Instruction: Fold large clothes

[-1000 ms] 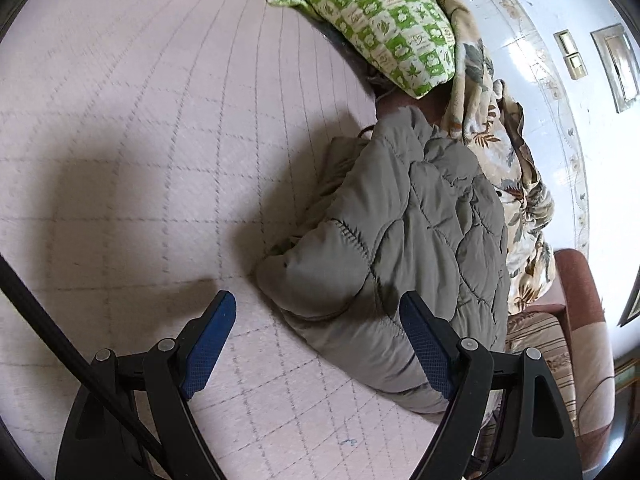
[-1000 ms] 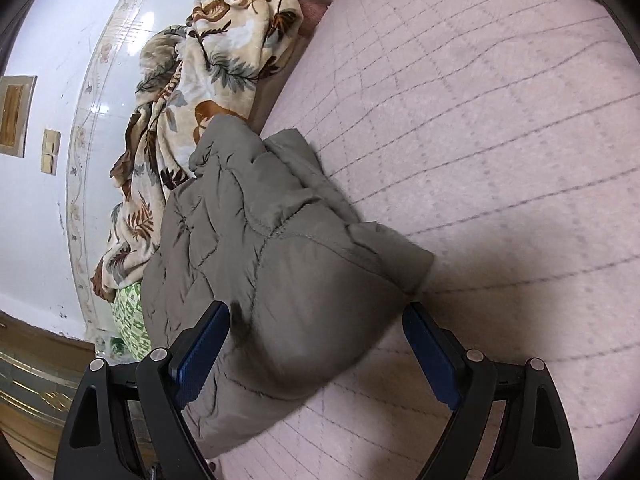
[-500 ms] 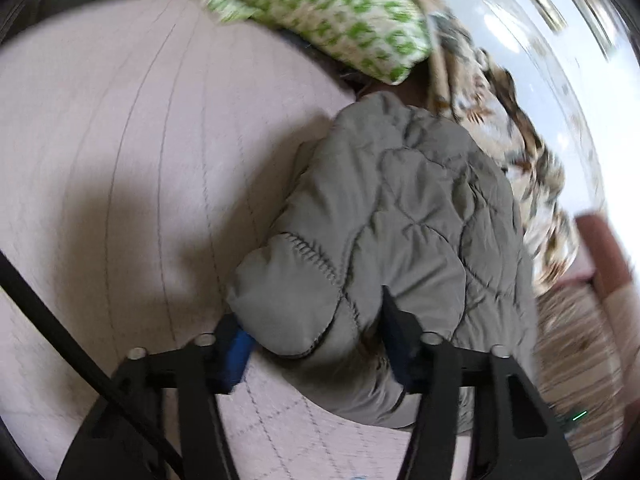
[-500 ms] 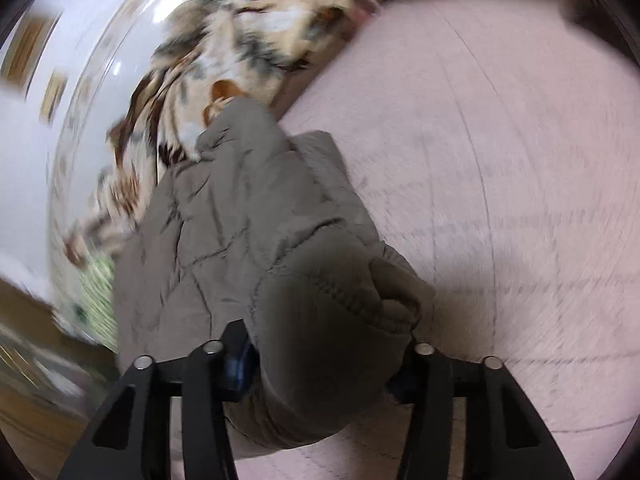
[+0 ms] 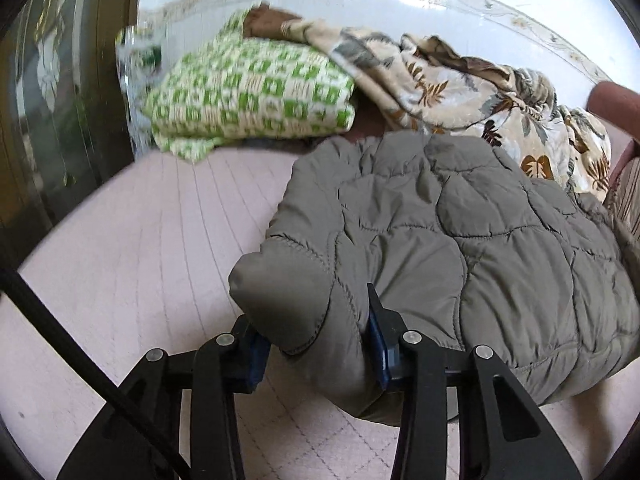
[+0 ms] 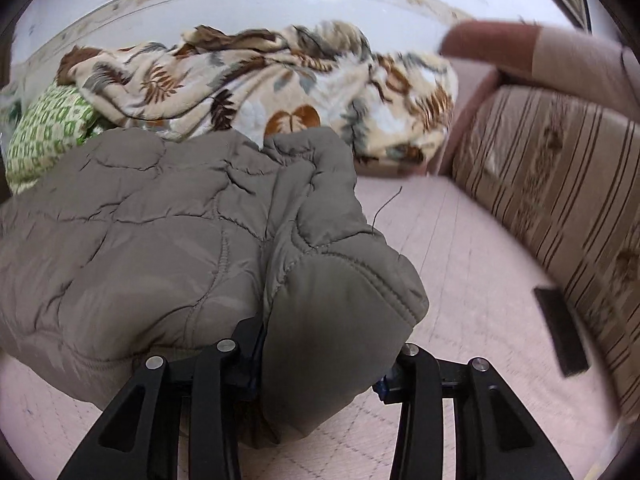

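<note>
A bulky grey quilted jacket (image 5: 460, 240) lies folded on a pale pink quilted surface (image 5: 140, 260). In the left wrist view my left gripper (image 5: 316, 336) has a thick near corner of the jacket between its blue pads; the jaws are closing and press into the padding. The right wrist view shows the same jacket (image 6: 160, 240) filling the left half. There my right gripper (image 6: 320, 364) is closing on the other near corner, a hemmed fold bulging between its fingers. Both held corners are raised off the surface.
A green-and-white patterned blanket (image 5: 248, 96) and a cream leaf-print blanket (image 6: 260, 80) are heaped behind the jacket against a white wall. A striped sofa cushion (image 6: 540, 184) rises at the right. Dark wooden furniture (image 5: 48, 100) stands at the far left.
Both grippers went from wide open beside the jacket to clamped on its near corners. Each has rolled so that the wall is now at the top, and the corners have lifted.
</note>
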Demonstrator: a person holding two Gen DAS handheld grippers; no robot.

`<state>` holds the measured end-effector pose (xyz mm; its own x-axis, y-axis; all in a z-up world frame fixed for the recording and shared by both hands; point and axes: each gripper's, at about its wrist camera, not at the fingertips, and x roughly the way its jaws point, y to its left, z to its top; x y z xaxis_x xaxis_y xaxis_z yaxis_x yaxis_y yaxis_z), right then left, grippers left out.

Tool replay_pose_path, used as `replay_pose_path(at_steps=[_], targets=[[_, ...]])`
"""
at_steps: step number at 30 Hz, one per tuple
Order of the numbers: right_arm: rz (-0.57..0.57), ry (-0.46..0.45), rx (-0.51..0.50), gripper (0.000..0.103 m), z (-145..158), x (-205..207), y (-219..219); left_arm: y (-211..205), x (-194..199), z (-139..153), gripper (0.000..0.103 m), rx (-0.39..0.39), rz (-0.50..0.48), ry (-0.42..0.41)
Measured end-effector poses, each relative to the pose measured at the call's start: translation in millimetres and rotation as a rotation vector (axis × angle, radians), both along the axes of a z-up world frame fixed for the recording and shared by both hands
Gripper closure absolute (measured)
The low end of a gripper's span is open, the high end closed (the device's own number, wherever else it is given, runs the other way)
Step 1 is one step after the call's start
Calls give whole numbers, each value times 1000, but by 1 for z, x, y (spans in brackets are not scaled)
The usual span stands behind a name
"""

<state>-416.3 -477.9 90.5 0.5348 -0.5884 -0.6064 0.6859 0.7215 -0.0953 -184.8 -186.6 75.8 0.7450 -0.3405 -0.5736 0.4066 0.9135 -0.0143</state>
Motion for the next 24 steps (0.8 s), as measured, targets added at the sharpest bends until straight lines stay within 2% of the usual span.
replay_pose_path(at_steps=[5, 12, 16, 21, 24], targets=[[43, -3, -165, 61, 22, 1, 26, 1, -16, 18, 64, 7, 0, -112], [73, -60, -205, 61, 50, -18, 42, 15, -40, 48, 64, -19, -14, -214], [98, -69, -201, 61, 56, -34, 52, 29, -52, 52, 64, -27, -27, -204], [107, -61, -172, 61, 51, -56, 63, 45, -72, 43, 64, 6, -33, -177], [100, -43, -109, 61, 42, -68, 64, 52, -80, 32, 63, 41, -30, -128]])
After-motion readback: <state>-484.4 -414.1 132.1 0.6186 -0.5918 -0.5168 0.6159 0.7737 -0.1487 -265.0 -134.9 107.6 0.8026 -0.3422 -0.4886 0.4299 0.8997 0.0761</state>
